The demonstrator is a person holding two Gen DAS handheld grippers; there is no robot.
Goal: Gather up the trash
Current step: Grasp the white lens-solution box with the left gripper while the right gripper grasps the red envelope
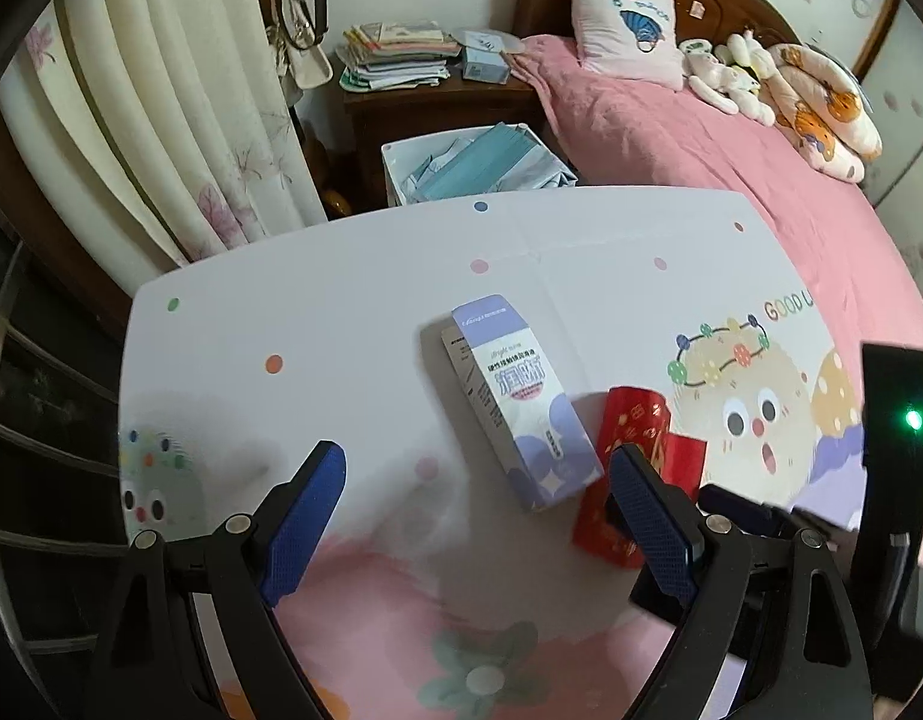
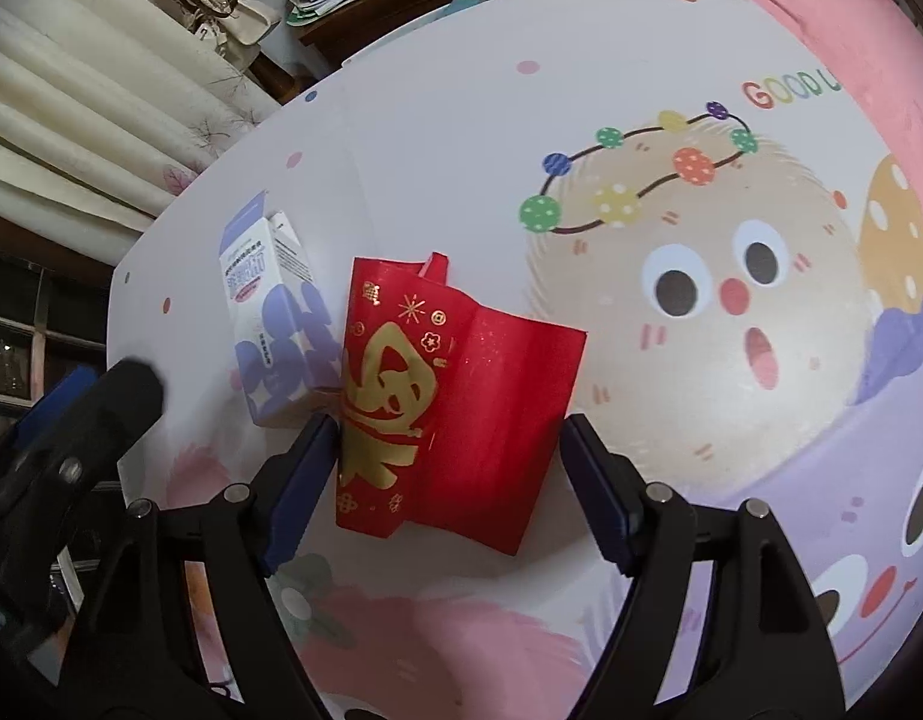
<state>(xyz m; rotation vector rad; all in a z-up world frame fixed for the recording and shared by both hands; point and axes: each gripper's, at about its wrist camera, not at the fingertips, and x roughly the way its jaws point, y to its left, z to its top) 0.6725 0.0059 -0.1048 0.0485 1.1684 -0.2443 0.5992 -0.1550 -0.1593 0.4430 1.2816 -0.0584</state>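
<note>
Hanging over the cartoon-printed counter (image 2: 461, 90), the right gripper (image 2: 446, 450) has its jaws wide, straddling a red paper packet (image 2: 461, 408) without pressing it. The left gripper (image 1: 479, 474) also stands wide and empty above a white-and-purple carton (image 1: 515, 402). Both pieces lie flat, side by side and touching, toward the counter's near edge.

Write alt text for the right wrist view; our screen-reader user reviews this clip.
The open right gripper straddles a red packet with gold print, lying on a cartoon-printed table. A purple-and-white box lies beside the packet; the left gripper edges in, blurred.
</note>
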